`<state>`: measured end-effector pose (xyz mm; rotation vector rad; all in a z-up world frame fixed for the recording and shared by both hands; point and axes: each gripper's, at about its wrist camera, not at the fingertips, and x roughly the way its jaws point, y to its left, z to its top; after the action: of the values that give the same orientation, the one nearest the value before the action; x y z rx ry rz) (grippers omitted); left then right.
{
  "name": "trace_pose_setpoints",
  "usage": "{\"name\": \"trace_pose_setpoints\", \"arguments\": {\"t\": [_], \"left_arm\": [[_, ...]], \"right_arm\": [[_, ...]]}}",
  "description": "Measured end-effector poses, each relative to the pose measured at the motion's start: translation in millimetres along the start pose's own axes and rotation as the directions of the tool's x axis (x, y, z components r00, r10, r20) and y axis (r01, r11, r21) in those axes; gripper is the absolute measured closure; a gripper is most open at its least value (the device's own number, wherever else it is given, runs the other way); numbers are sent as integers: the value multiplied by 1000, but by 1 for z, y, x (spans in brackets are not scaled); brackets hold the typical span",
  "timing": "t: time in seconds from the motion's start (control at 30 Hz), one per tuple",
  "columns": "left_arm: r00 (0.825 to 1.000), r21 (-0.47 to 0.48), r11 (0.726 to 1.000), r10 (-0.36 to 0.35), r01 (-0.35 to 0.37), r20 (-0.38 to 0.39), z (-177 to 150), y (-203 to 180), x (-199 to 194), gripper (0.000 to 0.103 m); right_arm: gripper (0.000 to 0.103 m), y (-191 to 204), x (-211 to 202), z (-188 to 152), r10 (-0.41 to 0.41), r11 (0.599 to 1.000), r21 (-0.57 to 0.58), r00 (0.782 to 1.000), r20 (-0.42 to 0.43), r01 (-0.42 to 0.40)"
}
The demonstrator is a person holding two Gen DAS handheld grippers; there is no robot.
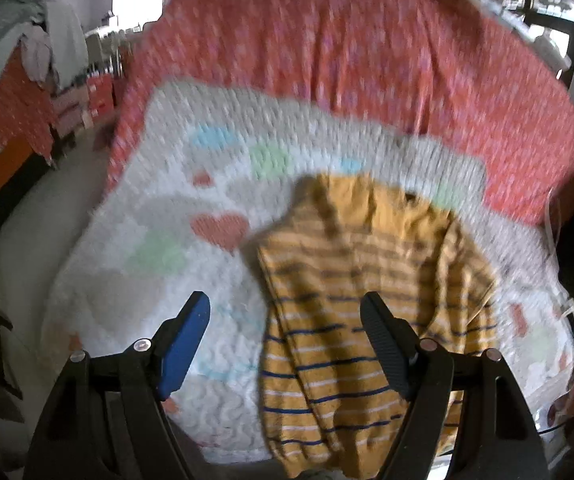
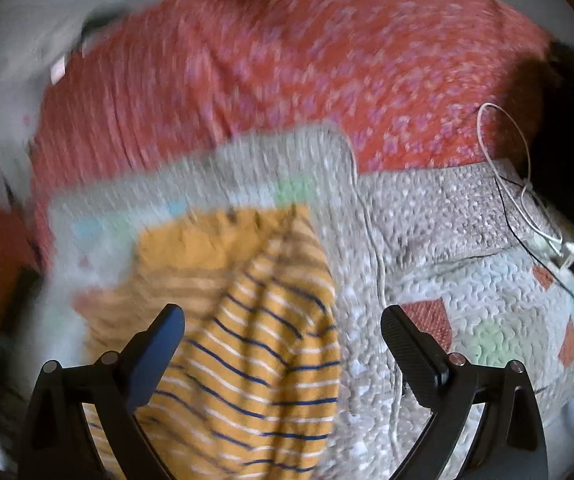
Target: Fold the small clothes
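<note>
The mustard-yellow knit top with navy and white stripes (image 1: 371, 304) lies flat on the white quilted blanket with pastel patches (image 1: 175, 216) on the bed. Left tongs (image 1: 287, 344) hang spread, top at 1 o'clock; right tongs (image 2: 283, 356) also spread, top at 10 o'clock.

A white quilted blanket (image 1: 175, 208) with heart and coloured patches is spread over a red patterned bedspread (image 1: 359, 40). White and black cables (image 2: 527, 216) are laid on the quilt's right side. Clothes (image 1: 27, 40) are piled at far left.
</note>
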<state>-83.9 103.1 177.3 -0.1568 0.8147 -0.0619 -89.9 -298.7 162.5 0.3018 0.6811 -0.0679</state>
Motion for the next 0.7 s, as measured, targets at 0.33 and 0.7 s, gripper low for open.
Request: {"name": "trace_pose_setpoints", "arguments": {"t": [0.33, 0.7], "left_arm": [[952, 148, 982, 69, -117, 298, 94, 24, -171, 26], [823, 113, 861, 425, -496, 377, 158, 102, -268, 25]], "right_arm": [[3, 3, -170, 125, 54, 998, -33, 979, 198, -48], [2, -77, -286, 212, -277, 957, 0, 917, 286, 289]]}}
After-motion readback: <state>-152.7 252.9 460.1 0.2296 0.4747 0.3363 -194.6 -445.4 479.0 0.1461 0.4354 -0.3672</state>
